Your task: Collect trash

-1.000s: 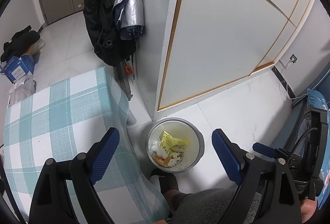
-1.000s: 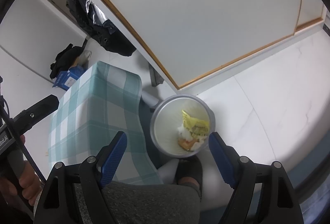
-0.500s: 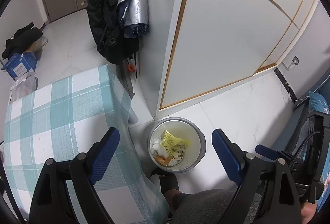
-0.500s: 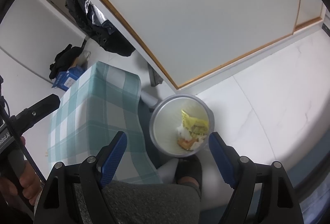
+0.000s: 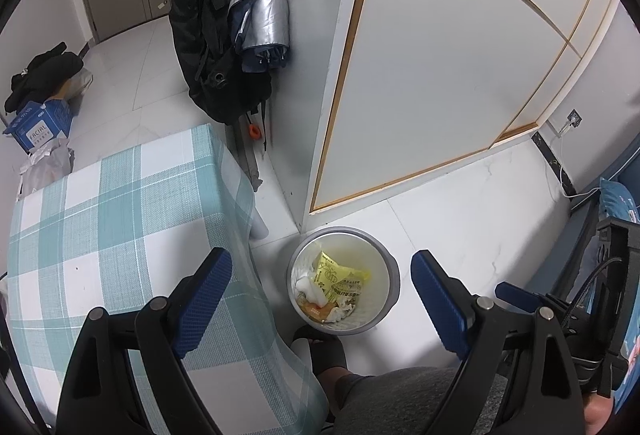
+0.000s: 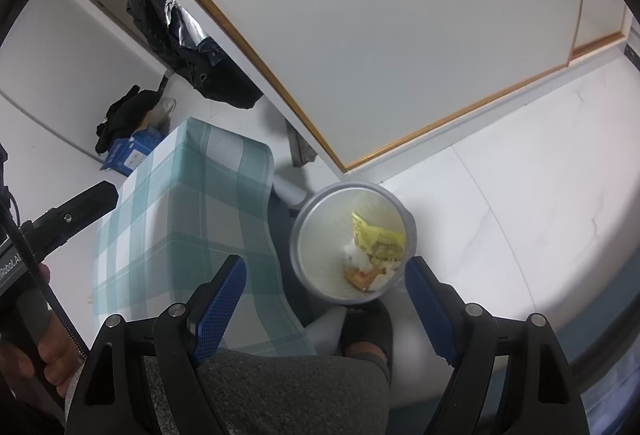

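Bin with yellow wrapper and tissues inside, left gripper and right gripper both wide open, empty.

Wrapper print too small to read

A bench under a teal-and-white checked cloth stands on the white tiled floor. Behind it a black coat and a folded silver umbrella hang side by side (touching), and a blue carton sits near the wall.
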Demonstrator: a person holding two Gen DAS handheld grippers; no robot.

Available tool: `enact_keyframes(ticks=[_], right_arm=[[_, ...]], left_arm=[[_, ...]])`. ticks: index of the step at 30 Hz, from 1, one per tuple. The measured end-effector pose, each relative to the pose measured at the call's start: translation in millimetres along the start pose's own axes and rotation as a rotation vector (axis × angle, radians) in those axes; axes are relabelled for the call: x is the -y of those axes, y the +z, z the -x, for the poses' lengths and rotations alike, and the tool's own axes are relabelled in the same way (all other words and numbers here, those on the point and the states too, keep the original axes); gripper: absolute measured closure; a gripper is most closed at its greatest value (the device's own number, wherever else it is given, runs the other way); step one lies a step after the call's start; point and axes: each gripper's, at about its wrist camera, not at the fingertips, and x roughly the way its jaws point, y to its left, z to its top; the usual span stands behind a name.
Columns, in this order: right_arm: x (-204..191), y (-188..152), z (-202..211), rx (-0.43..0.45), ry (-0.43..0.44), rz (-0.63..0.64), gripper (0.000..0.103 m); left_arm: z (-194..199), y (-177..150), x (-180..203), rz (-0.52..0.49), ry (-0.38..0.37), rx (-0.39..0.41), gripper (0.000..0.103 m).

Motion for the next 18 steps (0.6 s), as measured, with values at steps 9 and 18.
enact_keyframes(ticks=[9,18], right_arm=[[0.4,-0.4,0.0,-0.002,-0.001,0.002,0.021],[-0.3,-1.4,0.5,-0.001,-0.002,0.003,0.020]], left_arm=[[0.4,-1.2,-0.6,0.004,0.009,0.001,0.014],[-1.0,-3.2,-3.6,0.014,0.004,0.004,0.014]])
